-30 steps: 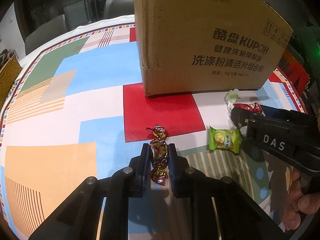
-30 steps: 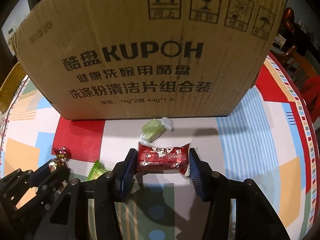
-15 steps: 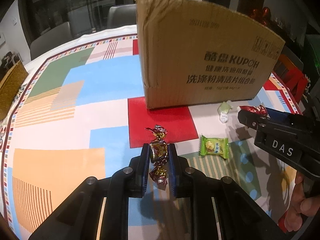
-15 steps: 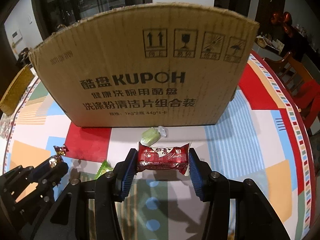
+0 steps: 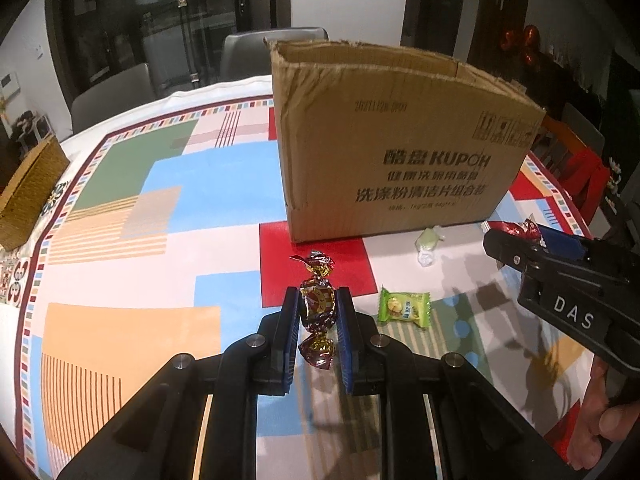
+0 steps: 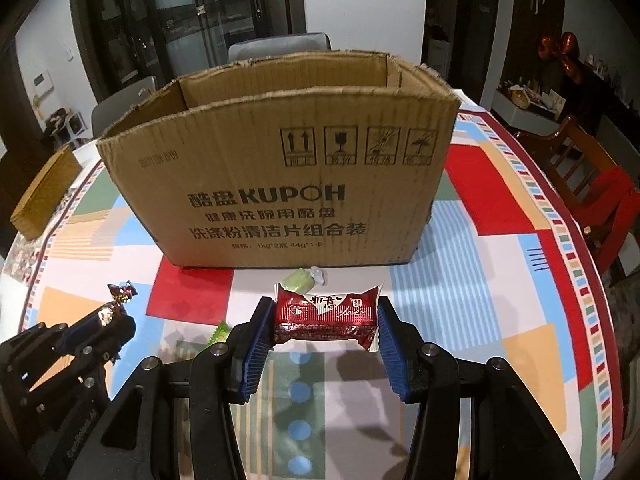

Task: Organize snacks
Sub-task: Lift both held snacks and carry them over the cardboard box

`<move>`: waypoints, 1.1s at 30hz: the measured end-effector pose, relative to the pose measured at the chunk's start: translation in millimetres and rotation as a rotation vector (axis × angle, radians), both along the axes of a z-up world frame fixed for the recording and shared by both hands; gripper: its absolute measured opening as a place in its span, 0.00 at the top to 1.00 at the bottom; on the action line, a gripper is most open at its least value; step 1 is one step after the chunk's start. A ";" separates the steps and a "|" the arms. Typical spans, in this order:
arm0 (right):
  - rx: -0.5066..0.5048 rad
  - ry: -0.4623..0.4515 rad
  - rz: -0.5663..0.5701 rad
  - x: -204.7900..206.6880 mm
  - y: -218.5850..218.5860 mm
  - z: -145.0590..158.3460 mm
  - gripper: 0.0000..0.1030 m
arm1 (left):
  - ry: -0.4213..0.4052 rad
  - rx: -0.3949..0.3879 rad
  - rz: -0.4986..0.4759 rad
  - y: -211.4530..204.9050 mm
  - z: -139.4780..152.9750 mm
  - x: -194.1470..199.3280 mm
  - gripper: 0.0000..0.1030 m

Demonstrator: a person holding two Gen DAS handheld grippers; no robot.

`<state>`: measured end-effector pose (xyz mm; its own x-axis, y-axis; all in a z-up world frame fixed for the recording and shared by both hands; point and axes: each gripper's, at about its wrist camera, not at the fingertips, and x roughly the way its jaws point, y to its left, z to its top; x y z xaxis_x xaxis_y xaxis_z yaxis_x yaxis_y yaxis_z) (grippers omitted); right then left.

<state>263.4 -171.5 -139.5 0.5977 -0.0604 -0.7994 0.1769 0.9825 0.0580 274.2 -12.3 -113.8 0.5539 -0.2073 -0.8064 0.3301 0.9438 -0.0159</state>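
Observation:
My left gripper (image 5: pixel 319 304) is shut on a brown-and-gold twist-wrapped candy (image 5: pixel 317 307), held above the table. My right gripper (image 6: pixel 326 316) is shut on a red snack packet (image 6: pixel 326 314) with white writing, also lifted off the cloth. An open cardboard box (image 6: pixel 280 168) marked KUPOH stands just beyond both grippers; its inside is partly visible from the right wrist view. A pale green wrapped sweet (image 5: pixel 429 240) lies at the box's foot, and a bright green packet (image 5: pixel 404 306) lies on the cloth between the grippers. The right gripper (image 5: pixel 516 236) shows at the right of the left wrist view.
The round table carries a cloth (image 5: pixel 120 208) of coloured blocks. A woven basket (image 5: pixel 28 188) sits at its far left edge. Grey chairs (image 5: pixel 272 52) stand behind the table, and a wooden chair with a red cushion (image 6: pixel 596 192) stands to the right. A hand (image 5: pixel 604 436) grips the right tool.
Both grippers have risen with their snacks still held. The box's top rim and open inside have come into view, and the table looks farther below.

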 end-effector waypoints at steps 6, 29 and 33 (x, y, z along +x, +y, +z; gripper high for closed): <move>-0.003 -0.029 0.004 -6.2 -5.8 10.7 0.50 | -0.030 -0.010 0.007 -3.0 15.7 -2.6 0.82; -0.036 -0.152 0.023 -5.6 -19.0 65.6 0.50 | -0.129 -0.056 0.014 -15.8 73.0 12.5 0.82; -0.043 -0.172 0.027 -2.3 -20.5 75.7 0.50 | -0.151 -0.068 0.016 -18.4 84.5 20.1 0.82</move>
<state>261.1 -192.0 -63.8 0.7276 -0.0746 -0.6820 0.1416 0.9890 0.0429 294.3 -30.7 -29.2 0.6714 -0.2489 -0.6981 0.3183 0.9475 -0.0317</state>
